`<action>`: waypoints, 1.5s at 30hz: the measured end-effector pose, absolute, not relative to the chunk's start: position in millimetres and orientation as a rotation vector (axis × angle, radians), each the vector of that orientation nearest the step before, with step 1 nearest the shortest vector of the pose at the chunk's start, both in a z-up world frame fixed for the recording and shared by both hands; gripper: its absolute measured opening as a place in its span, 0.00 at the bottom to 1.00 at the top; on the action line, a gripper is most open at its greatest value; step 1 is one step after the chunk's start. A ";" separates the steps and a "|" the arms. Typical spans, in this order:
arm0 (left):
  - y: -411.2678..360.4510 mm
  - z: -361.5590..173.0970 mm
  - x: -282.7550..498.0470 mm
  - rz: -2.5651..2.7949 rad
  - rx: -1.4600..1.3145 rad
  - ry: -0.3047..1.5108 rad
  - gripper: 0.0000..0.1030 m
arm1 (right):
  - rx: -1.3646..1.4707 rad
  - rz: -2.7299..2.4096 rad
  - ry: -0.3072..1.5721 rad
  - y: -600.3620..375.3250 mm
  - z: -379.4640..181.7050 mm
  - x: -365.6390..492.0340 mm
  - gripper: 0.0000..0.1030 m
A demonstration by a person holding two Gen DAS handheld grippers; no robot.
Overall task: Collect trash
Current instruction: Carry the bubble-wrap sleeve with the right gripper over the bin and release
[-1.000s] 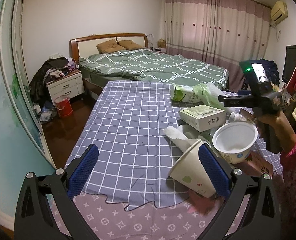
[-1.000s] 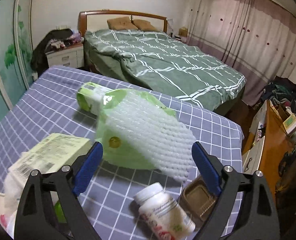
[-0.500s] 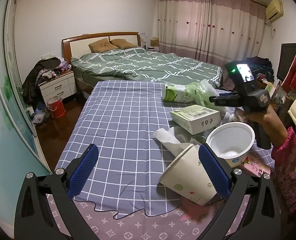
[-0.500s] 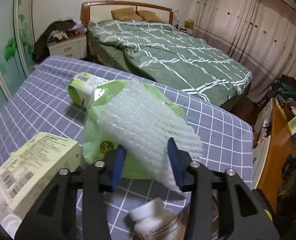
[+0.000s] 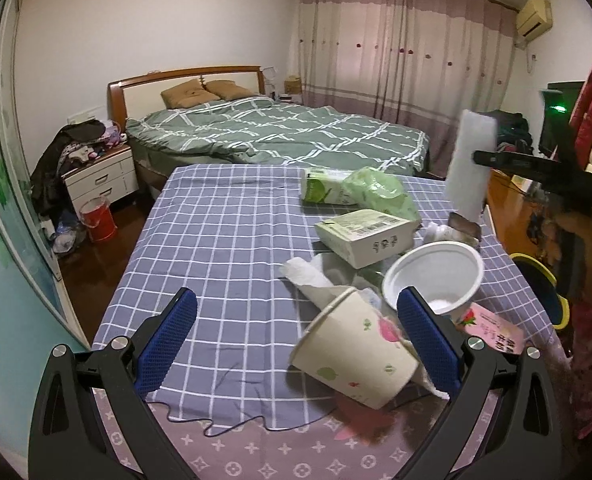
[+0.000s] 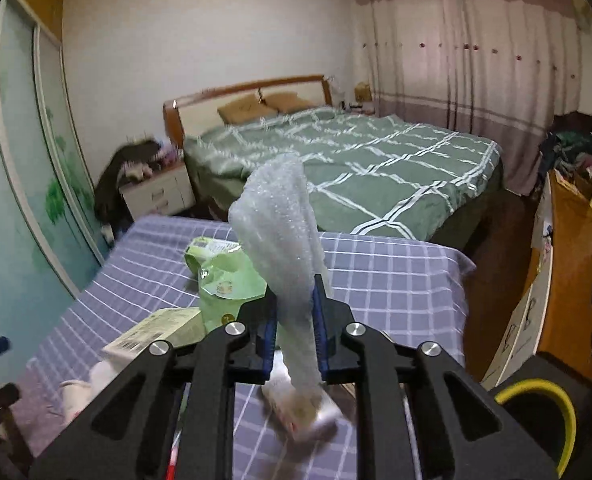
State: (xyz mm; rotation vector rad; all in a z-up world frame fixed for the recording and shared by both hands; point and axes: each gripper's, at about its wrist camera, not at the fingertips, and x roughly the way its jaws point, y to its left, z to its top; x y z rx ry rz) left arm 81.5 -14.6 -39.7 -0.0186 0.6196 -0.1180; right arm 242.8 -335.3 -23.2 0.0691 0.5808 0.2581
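Observation:
My right gripper [image 6: 294, 330] is shut on a white foam wrap sheet [image 6: 280, 236] and holds it lifted above the table; the sheet also shows in the left wrist view [image 5: 469, 168], held at the far right. My left gripper [image 5: 296, 344] is open and empty above the near table edge, its right finger beside a tipped paper cup [image 5: 355, 354]. Trash lies on the checked tablecloth [image 5: 224, 240]: a white plastic tub [image 5: 433, 276], a cardboard box [image 5: 363, 236], a green bag [image 5: 379, 194], a crumpled tissue [image 5: 307, 276], and a pill bottle [image 6: 307, 410].
A bed [image 5: 280, 132] stands beyond the table. A nightstand [image 5: 100, 178] and a red bucket [image 5: 98, 220] are at the left. A yellow-rimmed bin [image 6: 535, 408] is at the table's right side; it also shows in the left wrist view [image 5: 543, 292]. A pink packet [image 5: 491, 330] lies near the tub.
My right gripper has closed on the foam wrap and lifted it off the green bag. My left gripper has shifted slightly, still open.

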 end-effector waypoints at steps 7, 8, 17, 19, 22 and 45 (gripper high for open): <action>-39.3 -38.7 74.6 -0.209 -0.015 0.622 0.96 | 0.205 0.107 0.529 -422.3 -27.9 168.8 0.15; -42.3 -38.8 73.7 -0.225 -0.018 0.622 0.96 | 0.216 0.058 0.532 -437.2 -33.1 159.6 0.15; -79.8 -45.5 69.8 -0.361 -0.045 0.665 0.96 | 0.300 -0.236 0.633 -534.4 -101.5 133.1 0.15; -88.9 -48.1 69.7 -0.380 -0.038 0.680 0.96 | 0.308 -0.270 0.661 -545.7 -119.7 134.0 0.17; -97.9 -50.3 68.0 -0.388 -0.026 0.696 0.96 | 0.300 -0.313 0.693 -555.8 -138.3 139.4 0.20; -66.6 -107.3 73.8 -0.257 0.016 0.849 0.96 | 0.271 -0.298 0.664 -531.7 -138.1 140.6 0.46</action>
